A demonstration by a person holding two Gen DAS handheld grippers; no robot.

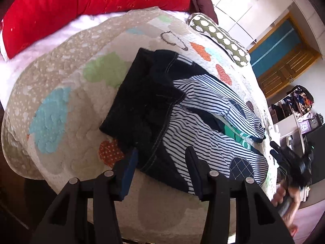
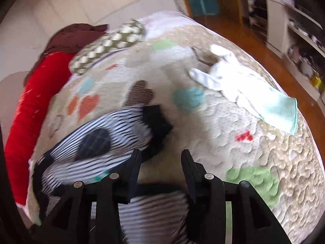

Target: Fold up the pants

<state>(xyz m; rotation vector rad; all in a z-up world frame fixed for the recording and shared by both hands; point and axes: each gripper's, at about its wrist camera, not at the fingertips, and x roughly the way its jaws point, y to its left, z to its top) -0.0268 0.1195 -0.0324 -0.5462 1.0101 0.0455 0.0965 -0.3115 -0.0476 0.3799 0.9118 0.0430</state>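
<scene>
Two black two-finger grippers hover over striped navy-and-white pants [image 1: 203, 126] on a cloud-patterned quilt [image 1: 61, 77]. The left gripper [image 1: 160, 152] gapes empty above dark fabric; the right gripper [image 2: 160, 156] is likewise spread, holding nothing.

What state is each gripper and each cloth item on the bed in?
left gripper: open, holding nothing
right gripper: open, holding nothing
striped pants: rumpled, not yet neatly folded
dark garment: folded, partly overlapping the pants
white cloth: crumpled, unfolded
quilt: spread over the bed

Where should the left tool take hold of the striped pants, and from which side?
Grip the striped pants at their near hem edge, approaching low from the bed's front edge: that edge lies flat and exposed just ahead of the open left tool.
</scene>
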